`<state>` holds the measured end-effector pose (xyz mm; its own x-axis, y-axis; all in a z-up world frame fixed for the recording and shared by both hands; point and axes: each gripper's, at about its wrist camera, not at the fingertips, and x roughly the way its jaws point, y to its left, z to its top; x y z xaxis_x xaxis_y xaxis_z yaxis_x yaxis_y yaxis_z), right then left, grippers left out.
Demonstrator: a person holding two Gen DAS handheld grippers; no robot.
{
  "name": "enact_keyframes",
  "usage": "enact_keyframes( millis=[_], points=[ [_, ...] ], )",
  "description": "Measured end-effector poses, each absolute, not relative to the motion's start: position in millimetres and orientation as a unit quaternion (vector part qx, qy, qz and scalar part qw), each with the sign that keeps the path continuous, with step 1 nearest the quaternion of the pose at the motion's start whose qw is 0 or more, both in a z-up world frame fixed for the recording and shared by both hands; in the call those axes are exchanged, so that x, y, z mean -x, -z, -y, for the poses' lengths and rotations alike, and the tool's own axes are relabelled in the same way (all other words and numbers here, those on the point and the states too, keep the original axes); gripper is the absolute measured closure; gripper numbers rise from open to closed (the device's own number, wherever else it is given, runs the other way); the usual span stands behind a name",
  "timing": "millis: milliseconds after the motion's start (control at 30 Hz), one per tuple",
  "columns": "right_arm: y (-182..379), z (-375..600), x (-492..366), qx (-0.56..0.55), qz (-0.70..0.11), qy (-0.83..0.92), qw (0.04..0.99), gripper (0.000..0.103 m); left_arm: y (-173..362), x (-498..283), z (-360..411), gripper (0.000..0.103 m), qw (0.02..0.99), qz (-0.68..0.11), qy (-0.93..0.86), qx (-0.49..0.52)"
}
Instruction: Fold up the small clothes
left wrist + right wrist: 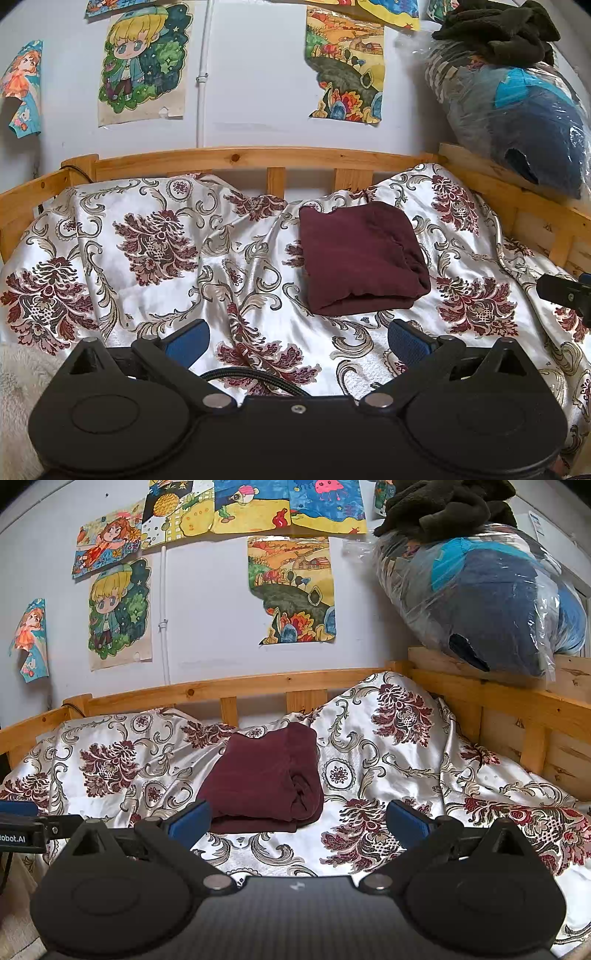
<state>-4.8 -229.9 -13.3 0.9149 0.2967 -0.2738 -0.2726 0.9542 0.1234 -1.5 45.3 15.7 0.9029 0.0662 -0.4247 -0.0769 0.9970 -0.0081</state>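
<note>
A dark maroon garment [360, 258] lies folded into a compact rectangle on the floral bedspread [155, 258], toward the back of the bed. My left gripper [297, 341] hovers in front of it and slightly to its left, open, with nothing between its blue pads [188, 341]. In the right wrist view the same folded garment [267, 775] sits just beyond my right gripper [297, 821], nearest its left pad [190, 821]. That gripper is open and holds nothing. Each gripper's tip shows at the edge of the other's view.
A wooden bed rail [258, 155] runs behind and to the right of the bedspread. A plastic-wrapped bundle of bedding [487, 602] with dark clothes [443, 506] on top sits on the right ledge. Drawings hang on the wall [207, 590].
</note>
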Motion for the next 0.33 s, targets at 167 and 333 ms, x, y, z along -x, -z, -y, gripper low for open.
enact_keyframes(
  millis=[167,333],
  points=[
    [13.6,230.4,4.6,-0.041,-0.146,-0.146,0.978,0.000,-15.7,1.5,-44.5,0.001,0.975,-0.218,-0.037,0.012],
    [14.9,229.3,4.7,-0.039,-0.148,-0.145,0.977,0.000,-15.7,1.4,-45.4,0.001,0.975,-0.218,-0.037,0.012]
  ],
)
